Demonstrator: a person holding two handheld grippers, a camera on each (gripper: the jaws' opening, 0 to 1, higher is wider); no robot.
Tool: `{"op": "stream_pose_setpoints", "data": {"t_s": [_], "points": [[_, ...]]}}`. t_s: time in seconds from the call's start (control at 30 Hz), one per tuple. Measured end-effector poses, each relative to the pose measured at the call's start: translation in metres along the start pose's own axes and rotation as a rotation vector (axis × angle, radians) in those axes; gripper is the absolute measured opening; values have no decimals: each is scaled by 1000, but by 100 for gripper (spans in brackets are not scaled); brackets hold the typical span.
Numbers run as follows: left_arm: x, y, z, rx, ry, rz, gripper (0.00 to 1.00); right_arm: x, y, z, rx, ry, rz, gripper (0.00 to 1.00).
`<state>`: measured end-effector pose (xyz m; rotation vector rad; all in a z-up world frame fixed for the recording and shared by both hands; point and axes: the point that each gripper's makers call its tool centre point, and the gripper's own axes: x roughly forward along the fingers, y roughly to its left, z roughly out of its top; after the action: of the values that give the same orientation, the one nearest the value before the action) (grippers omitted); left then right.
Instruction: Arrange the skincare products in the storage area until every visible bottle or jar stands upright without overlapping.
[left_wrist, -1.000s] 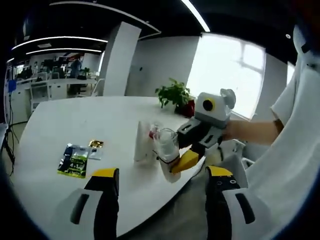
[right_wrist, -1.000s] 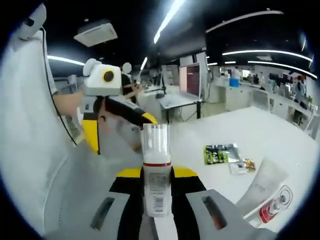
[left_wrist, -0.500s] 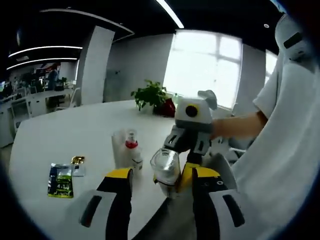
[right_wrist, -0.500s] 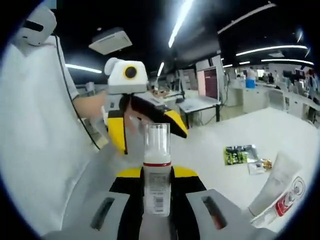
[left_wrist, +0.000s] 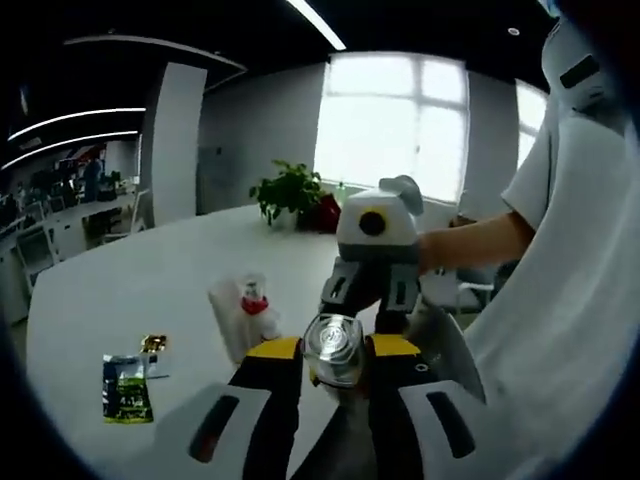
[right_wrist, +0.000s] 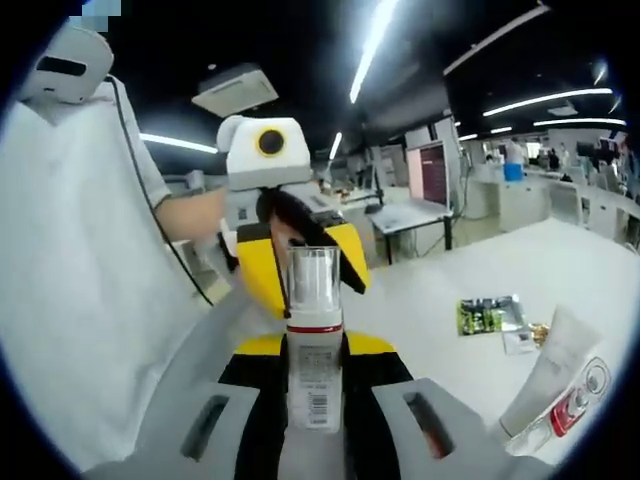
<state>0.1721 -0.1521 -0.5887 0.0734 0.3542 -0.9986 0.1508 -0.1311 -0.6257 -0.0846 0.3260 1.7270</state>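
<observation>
In the left gripper view the left tool (left_wrist: 333, 372) has closed in from a second ago, its yellow-tipped jaws now flanking the clear cap of the white pump bottle (left_wrist: 334, 350), though whether they pinch it I cannot tell. In the right gripper view the right tool (right_wrist: 314, 352) still clamps that bottle (right_wrist: 313, 368) upright off the white tabletop (right_wrist: 470, 365), with the left tool (right_wrist: 300, 262) just behind its cap, likely a handover, so standing it remains undone.
</observation>
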Motion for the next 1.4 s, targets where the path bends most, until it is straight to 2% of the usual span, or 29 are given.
{"op": "stream_pose_setpoints", "data": {"t_s": [0.2, 0.27, 0.33, 0.5, 0.57, 0.77, 0.87, 1.07, 1.2, 1.4], "points": [[4, 5, 3, -38, 40, 30, 26, -3, -5, 1, -5, 30, -6, 20], [6, 6, 9, -41, 40, 42, 25, -5, -10, 4, 29, 30, -26, 20], [8, 10, 13, -47, 48, 55, 25, -6, -13, 6, 27, 26, -46, 21], [13, 16, 13, -53, 88, 60, 25, -9, -22, 2, 22, 50, -92, 21], [15, 16, 12, -43, 106, 56, 25, -9, -23, -2, 12, 77, -107, 21], [22, 23, 19, 6, 124, 39, 25, -10, -30, -37, -69, 270, -172, 22], [25, 26, 18, 42, 138, 30, 25, -9, -35, -37, -65, 262, -202, 22], [38, 35, 14, 77, 142, 11, 24, -25, -62, -44, -15, 270, -337, 21], [50, 35, 11, 73, 137, -9, 25, -31, -65, -52, 6, 267, -364, 21], [63, 37, -1, 113, 171, -20, 25, -34, -80, -69, 76, 251, -429, 22]]}}
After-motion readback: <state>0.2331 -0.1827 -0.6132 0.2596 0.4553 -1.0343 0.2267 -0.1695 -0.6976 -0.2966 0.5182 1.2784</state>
